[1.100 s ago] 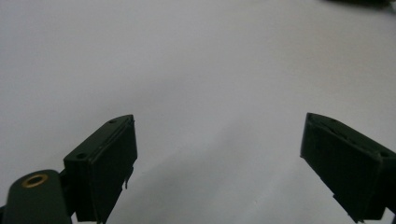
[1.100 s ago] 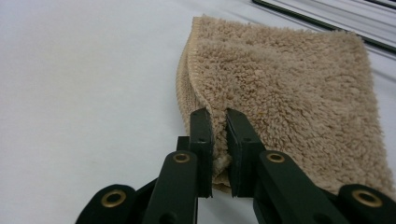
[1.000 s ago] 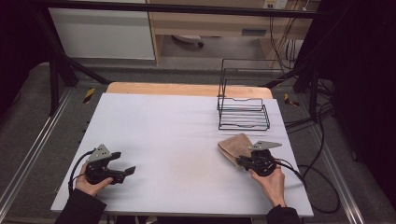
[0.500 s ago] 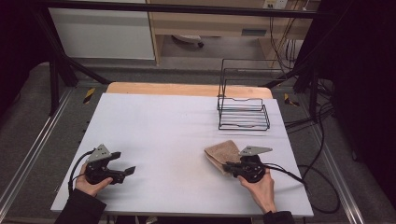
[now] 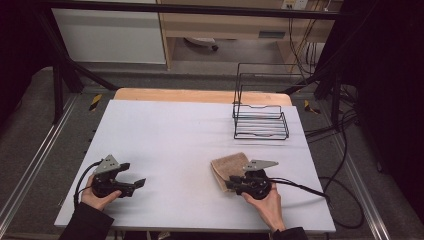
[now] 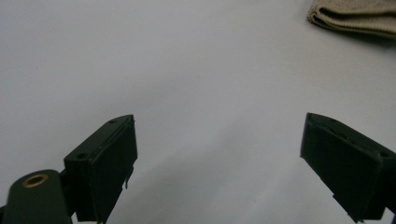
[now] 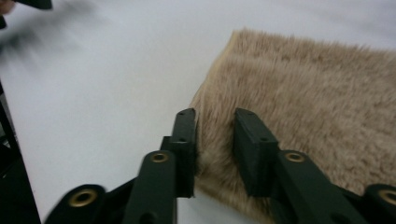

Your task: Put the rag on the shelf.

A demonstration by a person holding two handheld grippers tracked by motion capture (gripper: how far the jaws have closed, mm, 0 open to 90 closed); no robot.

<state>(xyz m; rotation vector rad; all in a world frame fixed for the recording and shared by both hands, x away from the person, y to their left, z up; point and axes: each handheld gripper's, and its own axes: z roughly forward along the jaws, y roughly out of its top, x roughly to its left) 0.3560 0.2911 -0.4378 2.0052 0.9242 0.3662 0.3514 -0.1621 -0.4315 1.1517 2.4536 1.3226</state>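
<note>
A folded tan fuzzy cloth (image 5: 226, 167) lies on the white table (image 5: 175, 125) at the front right. My right gripper (image 5: 231, 183) points left at the cloth's near edge. In the right gripper view its jaws (image 7: 215, 114) straddle a fold of the cloth (image 7: 317, 102) with a gap; they have just been opening and the pads no longer pinch it. My left gripper (image 5: 133, 175) rests at the front left, held by a hand, open with nothing between its fingers (image 6: 219, 126). The cloth's edge (image 6: 355, 16) lies far off in the left gripper view.
A black wire rack (image 5: 260, 122) stands at the back right of the table. Cables trail off the table's right side (image 5: 320, 192). A wooden strip (image 5: 200, 95) runs along the far edge.
The right gripper has slid the cloth leftward and slightly nearer the front edge, then its jaws have parted. The left gripper has not moved.
</note>
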